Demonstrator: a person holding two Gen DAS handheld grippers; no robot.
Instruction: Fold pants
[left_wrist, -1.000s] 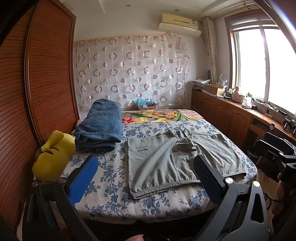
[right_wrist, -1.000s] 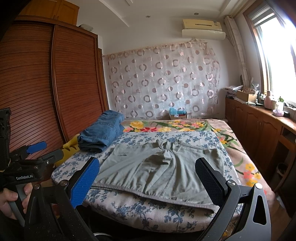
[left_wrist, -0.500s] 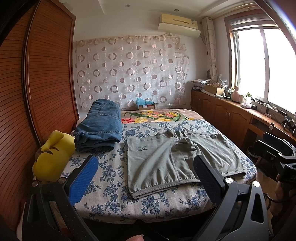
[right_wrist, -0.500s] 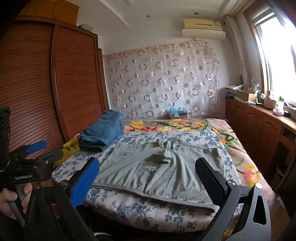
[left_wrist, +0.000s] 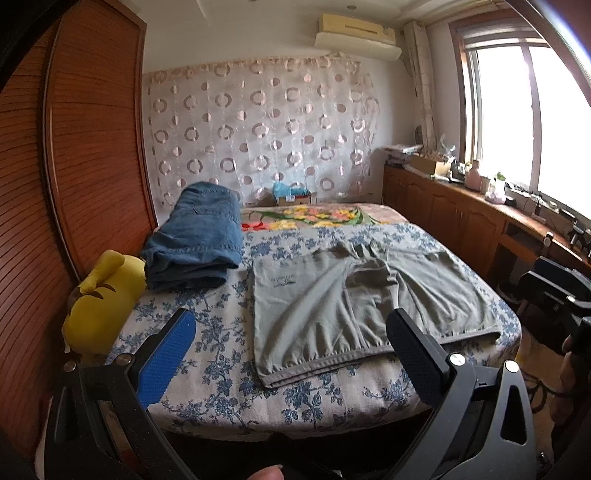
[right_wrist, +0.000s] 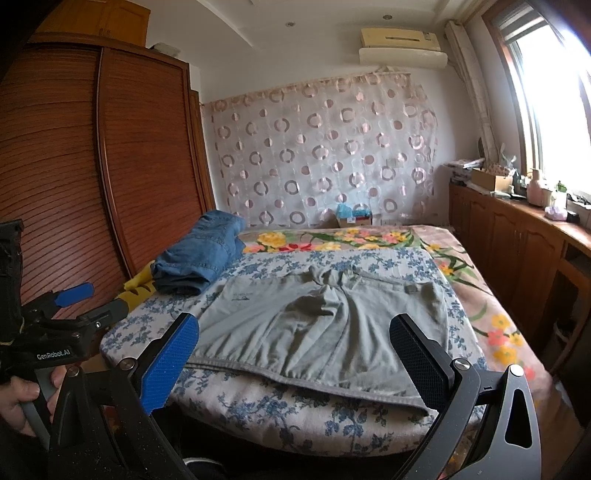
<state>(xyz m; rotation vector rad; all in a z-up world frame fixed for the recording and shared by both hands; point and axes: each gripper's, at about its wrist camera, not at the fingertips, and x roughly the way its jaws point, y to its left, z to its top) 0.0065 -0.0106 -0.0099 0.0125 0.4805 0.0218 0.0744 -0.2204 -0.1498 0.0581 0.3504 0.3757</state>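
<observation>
Grey-green pants (left_wrist: 354, 299) (right_wrist: 325, 325) lie spread flat on the bed, waistband at the far side and leg hems along the near edge. My left gripper (left_wrist: 291, 336) hovers open in front of the bed's near edge, short of the hems, holding nothing. My right gripper (right_wrist: 295, 339) is likewise open and empty, off the near edge on the right. The left gripper (right_wrist: 70, 306) shows at the left of the right wrist view with a hand on its handle. The right gripper (left_wrist: 554, 288) shows at the right edge of the left wrist view.
The bed (left_wrist: 207, 354) has a blue floral cover. Folded blue jeans (left_wrist: 195, 240) lie at its far left, a yellow plush toy (left_wrist: 99, 306) beside them. A wooden wardrobe (right_wrist: 110, 177) stands left, wooden cabinets (right_wrist: 517, 251) under the window right, a small box (left_wrist: 291, 195) by the curtain.
Both views have shifted only slightly; the grippers stay open and in front of the bed. The pants have not moved.
</observation>
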